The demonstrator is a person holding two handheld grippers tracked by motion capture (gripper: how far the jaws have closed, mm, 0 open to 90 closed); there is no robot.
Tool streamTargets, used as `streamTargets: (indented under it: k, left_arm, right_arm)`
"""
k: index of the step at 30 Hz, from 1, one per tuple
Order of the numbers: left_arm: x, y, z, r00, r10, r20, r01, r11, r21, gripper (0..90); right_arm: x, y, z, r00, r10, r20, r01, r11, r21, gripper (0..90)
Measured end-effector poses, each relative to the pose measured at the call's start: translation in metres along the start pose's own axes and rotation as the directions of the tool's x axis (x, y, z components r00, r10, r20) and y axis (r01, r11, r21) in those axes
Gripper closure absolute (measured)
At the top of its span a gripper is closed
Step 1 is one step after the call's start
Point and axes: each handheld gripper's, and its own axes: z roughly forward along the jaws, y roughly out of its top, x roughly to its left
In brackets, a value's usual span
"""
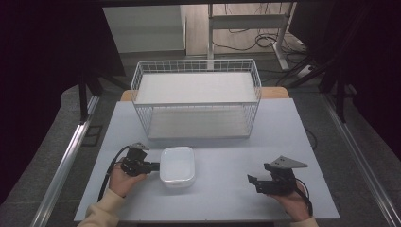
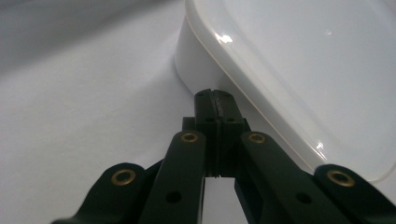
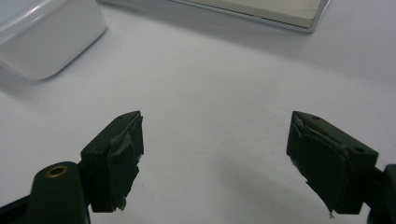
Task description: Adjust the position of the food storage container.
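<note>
A white rounded-rectangular container (image 1: 177, 166) (image 2: 303, 70) sits on the pale table, left of centre near the front. My left gripper (image 1: 155, 166) (image 2: 215, 100) is shut, its jaws pressed together with nothing visible between them. Its tips lie at the container's left wall, just under the rim; I cannot tell if they touch. My right gripper (image 1: 253, 182) (image 3: 215, 144) rests low over bare table at the front right. It is open wide and empty, pointing left toward the container (image 3: 42, 37).
A white wire two-shelf rack (image 1: 196, 99) stands at the back middle of the table, its lower shelf edge (image 3: 261, 11) ahead of the right gripper. Bare table (image 1: 227, 156) lies between the grippers. Table edges are close at front, left and right.
</note>
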Motion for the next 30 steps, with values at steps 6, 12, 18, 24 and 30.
streamTargets:
  k: [6, 12, 18, 24, 30]
  left_arm:
    - [-0.007, 0.008, 0.006, 0.9998, 0.016, 0.013, -0.016, 0.9999, 0.000, 90.0]
    - [-0.019, 0.016, 0.017, 0.9986, 0.037, 0.038, -0.038, 0.9993, 0.008, 90.0]
    - [-0.036, 0.023, 0.028, 0.9954, 0.072, 0.063, -0.074, 0.9969, 0.027, 90.0]
    - [-0.047, 0.029, 0.036, 0.9914, 0.100, 0.085, -0.103, 0.9938, 0.040, 90.0]
    - [-0.055, 0.032, 0.039, 0.9877, 0.121, 0.099, -0.126, 0.9910, 0.045, 90.0]
  right_arm:
    - [0.001, 0.000, 0.000, 1.0000, -0.001, -0.002, 0.001, 1.000, -0.002, 18.4]
    - [0.001, 0.001, 0.000, 1.0000, -0.001, -0.004, 0.001, 1.000, -0.003, 18.1]
    - [0.001, 0.001, -0.001, 1.0000, -0.001, -0.005, 0.001, 1.000, -0.007, 18.0]
    - [0.001, 0.001, -0.001, 1.0000, -0.001, -0.007, 0.001, 1.000, -0.009, 18.0]
    - [0.001, 0.001, -0.002, 1.0000, 0.001, -0.006, -0.001, 1.000, -0.011, 18.0]
